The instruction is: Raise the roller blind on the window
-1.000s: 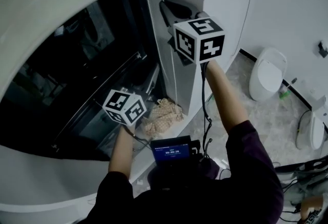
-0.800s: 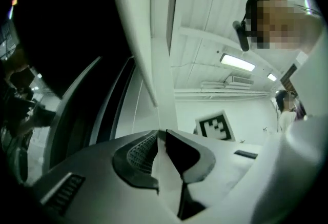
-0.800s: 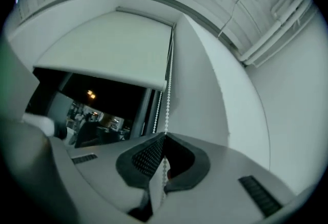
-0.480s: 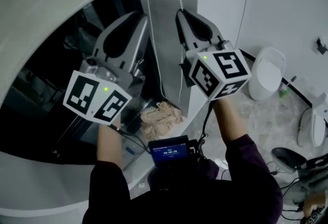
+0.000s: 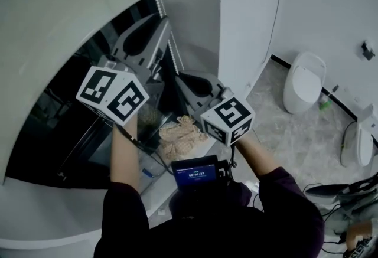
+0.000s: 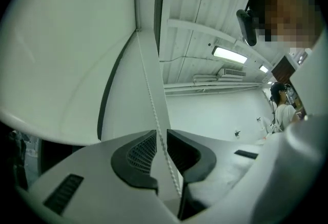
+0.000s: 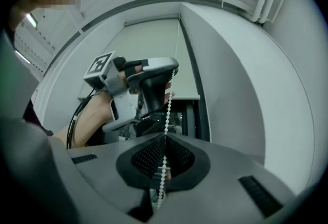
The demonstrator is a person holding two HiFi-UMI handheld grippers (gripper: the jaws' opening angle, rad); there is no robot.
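1. Right gripper (image 5: 184, 78) has dropped lower beside the window (image 5: 59, 133), jaws clamped on the bead chain (image 7: 167, 107).
2. Left gripper (image 6: 162, 135) sits higher beside the window, jaws slightly apart around the chain.
3. Roller blind (image 5: 53, 26) covers the window's top.

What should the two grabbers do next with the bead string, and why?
Probably close the fingers of the left gripper on the bead chain. They stand slightly apart, high up, with the chain running between them, while the right gripper is shut on the same chain lower down. Once the left one grips, the right can let go and reach up for another pull.
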